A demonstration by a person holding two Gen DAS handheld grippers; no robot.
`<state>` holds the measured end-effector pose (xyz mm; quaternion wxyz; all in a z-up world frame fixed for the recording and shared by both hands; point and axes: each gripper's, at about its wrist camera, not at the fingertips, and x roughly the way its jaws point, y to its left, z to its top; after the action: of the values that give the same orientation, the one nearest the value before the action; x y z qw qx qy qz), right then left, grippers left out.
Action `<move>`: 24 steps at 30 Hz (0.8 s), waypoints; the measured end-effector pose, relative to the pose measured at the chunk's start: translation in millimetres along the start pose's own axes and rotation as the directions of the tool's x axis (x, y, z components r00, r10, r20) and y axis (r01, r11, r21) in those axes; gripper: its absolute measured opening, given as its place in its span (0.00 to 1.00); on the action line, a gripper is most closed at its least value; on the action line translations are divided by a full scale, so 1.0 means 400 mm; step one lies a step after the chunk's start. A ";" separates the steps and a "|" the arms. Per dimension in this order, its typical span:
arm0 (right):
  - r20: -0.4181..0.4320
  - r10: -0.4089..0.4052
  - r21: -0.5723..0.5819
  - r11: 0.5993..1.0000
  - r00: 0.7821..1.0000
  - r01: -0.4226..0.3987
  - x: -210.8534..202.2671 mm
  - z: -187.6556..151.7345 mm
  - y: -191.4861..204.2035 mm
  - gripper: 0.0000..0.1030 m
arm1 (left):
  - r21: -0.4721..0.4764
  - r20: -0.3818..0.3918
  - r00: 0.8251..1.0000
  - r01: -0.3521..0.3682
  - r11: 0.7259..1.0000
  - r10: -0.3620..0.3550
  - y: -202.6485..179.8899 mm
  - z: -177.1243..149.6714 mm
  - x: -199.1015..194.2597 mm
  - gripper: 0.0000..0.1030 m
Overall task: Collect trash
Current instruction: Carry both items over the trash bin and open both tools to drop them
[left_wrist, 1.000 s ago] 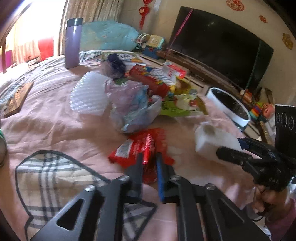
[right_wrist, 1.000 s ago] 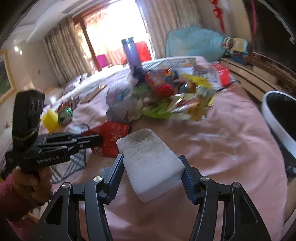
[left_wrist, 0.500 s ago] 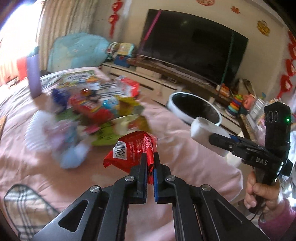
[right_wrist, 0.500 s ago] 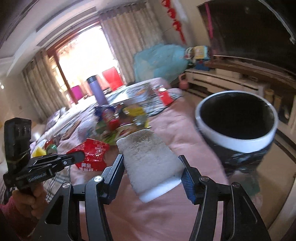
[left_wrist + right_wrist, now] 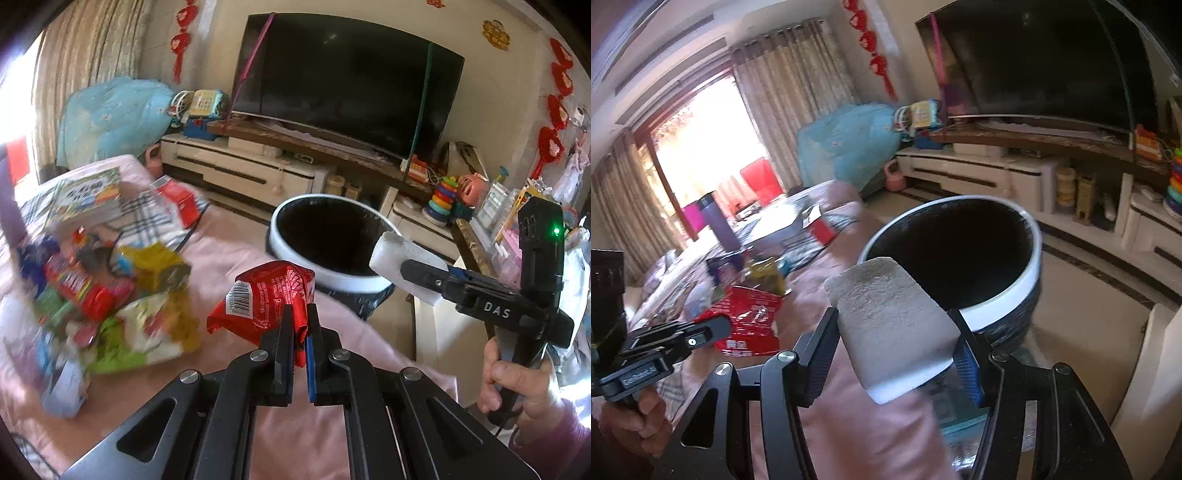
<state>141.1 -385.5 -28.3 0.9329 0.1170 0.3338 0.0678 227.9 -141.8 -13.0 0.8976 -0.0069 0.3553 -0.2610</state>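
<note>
Trash pickup seen from two hand-held claws above a pink-covered bed [image 5: 229, 240]. Left claw [image 5: 300, 325] has its two fingers pressed nearly together, pinching the crumpled edge of a red snack wrapper [image 5: 264, 299], which hangs in the air ahead of the fingertips with its barcode label facing the camera. Right claw [image 5: 894, 332] grips a white foam block [image 5: 892, 325], one finger on each side, the block's speckled grey top facing up. Just beyond the block, touching it in this view, is the white rim of a round bin [image 5: 1008, 295] with a black inside; whether the block is over the opening or only in front of it cannot be told. From the left camera, the same right claw [image 5: 402, 266] holds the foam block [image 5: 391, 254] at the near right edge of the bin [image 5: 280, 254], which stands on the floor past the bed's edge, ahead and slightly right of the red wrapper. Left of the left claw, a blurred heap of colourful wrappers [image 5: 107, 295] lies on the bed. Far ahead, a large dark television [image 5: 343, 81] stands on a low white cabinet [image 5: 240, 166].
</note>
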 end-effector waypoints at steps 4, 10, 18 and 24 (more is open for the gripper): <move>0.010 -0.031 0.022 0.999 0.999 0.031 0.013 0.029 -0.044 0.58 | 0.024 0.004 1.000 0.011 1.000 -0.011 -0.022 0.043 0.063 0.03; 0.018 -0.063 0.033 0.997 0.998 0.063 0.031 0.079 -0.097 0.58 | 0.017 -0.011 0.999 0.039 0.999 -0.039 -0.043 0.100 0.155 0.04; -0.003 -0.083 0.026 0.996 0.997 0.083 0.092 0.125 -0.141 0.58 | 0.006 -0.038 0.998 0.052 0.999 -0.052 -0.058 0.165 0.274 0.04; -0.023 -0.094 0.016 0.995 0.995 0.094 0.125 0.147 -0.160 0.59 | -0.005 -0.055 0.997 0.053 0.999 -0.054 -0.068 0.198 0.338 0.04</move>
<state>219.9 -447.1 -31.5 0.9303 0.1084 0.3498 0.0223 348.5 -242.9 -34.1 0.8802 -0.0108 0.3798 -0.2844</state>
